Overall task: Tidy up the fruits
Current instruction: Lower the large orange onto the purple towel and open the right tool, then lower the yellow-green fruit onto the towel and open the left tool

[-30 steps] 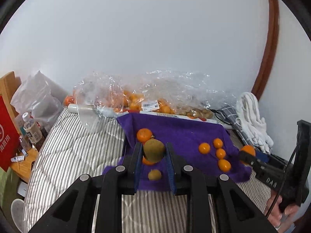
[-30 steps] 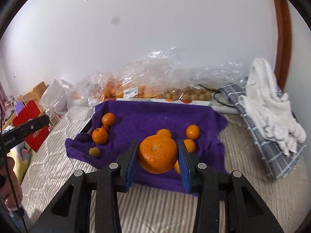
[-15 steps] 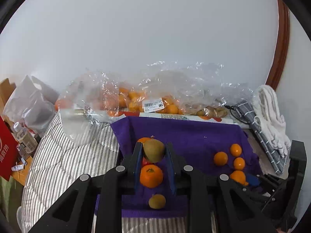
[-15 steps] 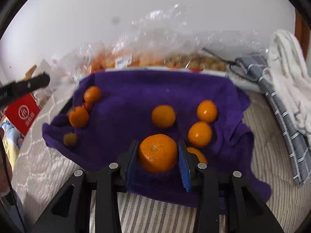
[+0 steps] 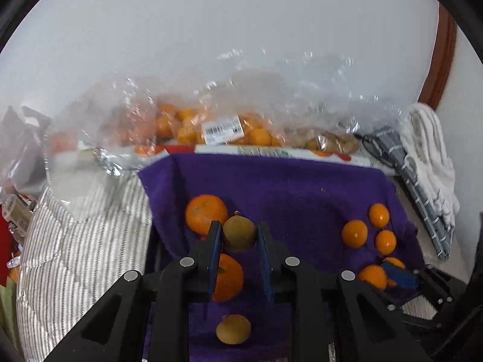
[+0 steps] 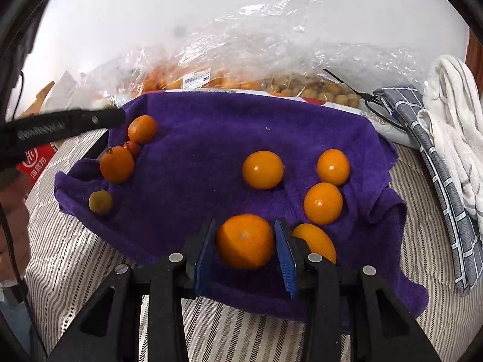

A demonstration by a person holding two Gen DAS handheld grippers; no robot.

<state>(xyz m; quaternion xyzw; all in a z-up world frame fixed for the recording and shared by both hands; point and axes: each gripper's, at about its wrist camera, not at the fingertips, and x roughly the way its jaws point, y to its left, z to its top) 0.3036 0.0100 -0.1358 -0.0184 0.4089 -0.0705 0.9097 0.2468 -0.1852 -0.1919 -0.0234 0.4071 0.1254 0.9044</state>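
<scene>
A purple towel [image 5: 302,187] lies on striped bedding. My left gripper [image 5: 238,236] is shut on a small brown-green fruit [image 5: 239,231], held just above two oranges [image 5: 206,213] and a second brown-green fruit [image 5: 233,329] at the towel's left end. My right gripper [image 6: 244,236] is low over the towel's [image 6: 211,138] near right part. Its jaws are opening, and a large orange [image 6: 246,246] rests on the cloth between them with thin gaps at the pads. Several smaller oranges [image 6: 323,202] lie close to its right.
Clear plastic bags of fruit [image 5: 211,126] line the wall behind the towel. A white towel [image 6: 452,120] and a grey checked cloth [image 6: 437,157] lie on the right. Striped bedding [image 5: 75,241] extends left, with a red packet [image 6: 36,163] at its edge.
My left gripper moved forward and down over the left pile, still carrying the brown-green fruit. My right gripper sank to the towel with the large orange, and its jaws have parted slightly.
</scene>
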